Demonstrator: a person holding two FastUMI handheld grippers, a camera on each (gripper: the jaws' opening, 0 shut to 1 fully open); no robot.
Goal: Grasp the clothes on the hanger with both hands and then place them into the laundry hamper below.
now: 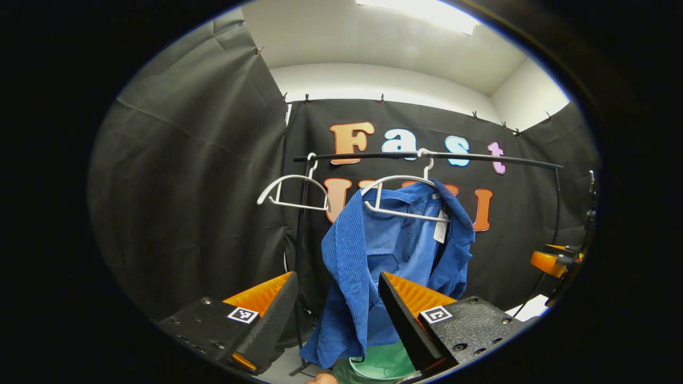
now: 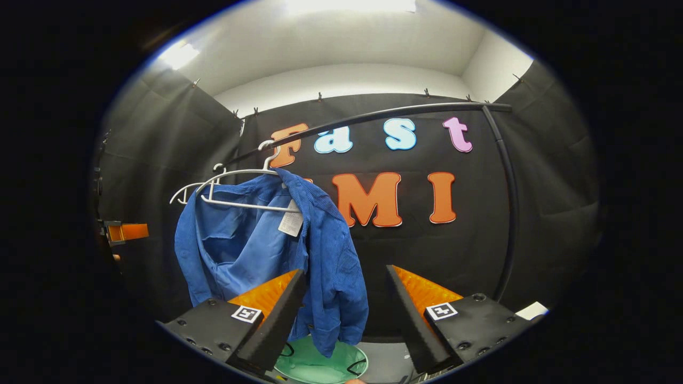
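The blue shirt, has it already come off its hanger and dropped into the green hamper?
No, the blue shirt is draped over the white hanger on the black rail, above the green hamper.

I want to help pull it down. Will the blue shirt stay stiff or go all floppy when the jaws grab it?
Probably floppy: the blue shirt already sags in soft folds off its white hanger. It looks light, thin cloth. It may slide off easily, since one shoulder has slipped from the hanger, with the green hamper below.
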